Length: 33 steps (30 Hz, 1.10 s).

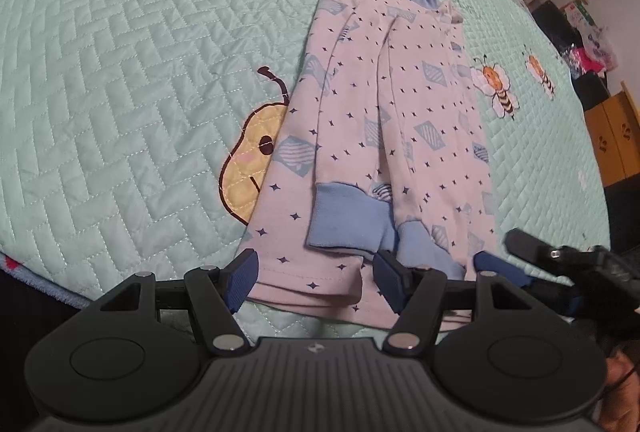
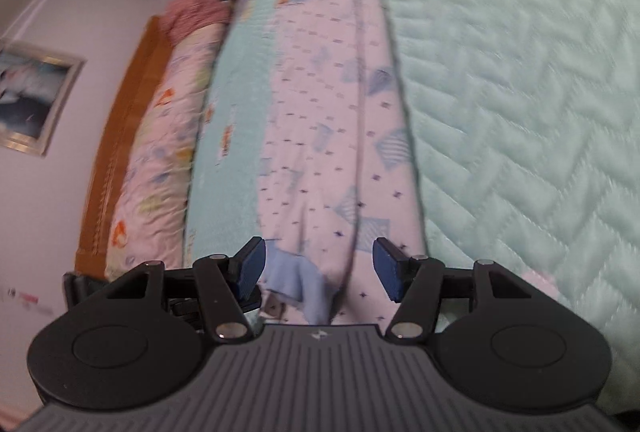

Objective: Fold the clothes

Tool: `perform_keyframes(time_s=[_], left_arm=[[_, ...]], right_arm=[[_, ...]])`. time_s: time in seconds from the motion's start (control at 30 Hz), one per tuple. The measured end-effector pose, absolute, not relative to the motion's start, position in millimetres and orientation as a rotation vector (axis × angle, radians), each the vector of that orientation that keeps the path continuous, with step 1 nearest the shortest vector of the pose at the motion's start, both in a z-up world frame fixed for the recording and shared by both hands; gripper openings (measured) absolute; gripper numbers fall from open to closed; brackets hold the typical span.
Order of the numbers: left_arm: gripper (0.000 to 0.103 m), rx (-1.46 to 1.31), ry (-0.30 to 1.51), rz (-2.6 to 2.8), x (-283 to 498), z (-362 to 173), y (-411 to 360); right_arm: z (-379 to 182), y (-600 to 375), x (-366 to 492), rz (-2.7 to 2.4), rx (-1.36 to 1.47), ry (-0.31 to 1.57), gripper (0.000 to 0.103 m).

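A pale pink pyjama top (image 1: 384, 103) with small dark stars, blue diamonds and a blue collar lies flat on the mint quilted bedspread (image 1: 140, 71). Both sleeves are folded in over the body, and their blue cuffs (image 1: 348, 216) lie near the hem. My left gripper (image 1: 316, 278) hovers open over the near hem, its blue pads apart on either side of the cloth. My right gripper (image 2: 320, 268) is open too, over the hem corner with one blue cuff (image 2: 292, 280) between its pads. It also shows in the left wrist view as the right gripper (image 1: 508, 252), just right of the cuffs.
The bedspread carries bee (image 1: 496, 83) and pear (image 1: 252, 159) patches. A wooden headboard (image 2: 120, 135), a patterned duvet (image 2: 160, 151) and a framed picture (image 2: 32, 99) lie to the left in the right wrist view. Yellow cabinets (image 1: 616, 135) and cluttered shelves stand past the bed's right edge.
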State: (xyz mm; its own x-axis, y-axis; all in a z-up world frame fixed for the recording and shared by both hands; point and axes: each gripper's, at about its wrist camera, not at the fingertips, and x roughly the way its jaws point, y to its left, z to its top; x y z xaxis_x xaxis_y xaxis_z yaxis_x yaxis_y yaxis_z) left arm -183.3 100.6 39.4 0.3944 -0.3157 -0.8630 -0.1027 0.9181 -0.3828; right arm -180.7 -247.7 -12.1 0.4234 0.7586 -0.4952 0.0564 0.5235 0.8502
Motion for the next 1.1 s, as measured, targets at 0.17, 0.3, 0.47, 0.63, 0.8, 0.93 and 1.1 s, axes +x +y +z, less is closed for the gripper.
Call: perform_keyframes(time_s=[0.17, 0.3, 0.47, 0.63, 0.8, 0.93, 1.1], left_arm=[[0.066, -0.406, 1.169, -0.136, -183.2, 40.0, 99.3], [0.066, -0.409, 1.171, -0.134, -183.1, 40.1, 99.8], [0.067, -0.415, 1.176, -0.133, -181.4, 39.5, 100.2], [0.067, -0.416, 1.181, -0.133, -180.4, 39.7, 99.8], [0.067, -0.441, 1.184, -0.130, -178.9, 39.8, 103.8], [0.067, -0.438, 1.184, -0.126, -176.7, 40.5, 103.2], [0.067, -0.513, 1.171, -0.158, -177.2, 44.2, 112.3]], right_arm=[[-15.9, -237.7, -172.2, 0.492, 0.971, 1.089, 0.061], [-16.7, -229.8, -163.9, 0.468, 0.961, 1.104, 0.061], [-7.2, -222.9, -161.9, 0.480, 0.877, 1.072, 0.036], [-2.0, -223.3, -158.4, 0.497, 0.842, 1.028, 0.004], [21.6, -227.7, -156.6, 0.518, 0.737, 0.937, 0.002], [15.1, -232.8, -149.6, 0.469, 0.670, 0.944, 0.002], [-10.9, -239.8, -151.3, 0.449, 0.757, 0.979, 0.007]])
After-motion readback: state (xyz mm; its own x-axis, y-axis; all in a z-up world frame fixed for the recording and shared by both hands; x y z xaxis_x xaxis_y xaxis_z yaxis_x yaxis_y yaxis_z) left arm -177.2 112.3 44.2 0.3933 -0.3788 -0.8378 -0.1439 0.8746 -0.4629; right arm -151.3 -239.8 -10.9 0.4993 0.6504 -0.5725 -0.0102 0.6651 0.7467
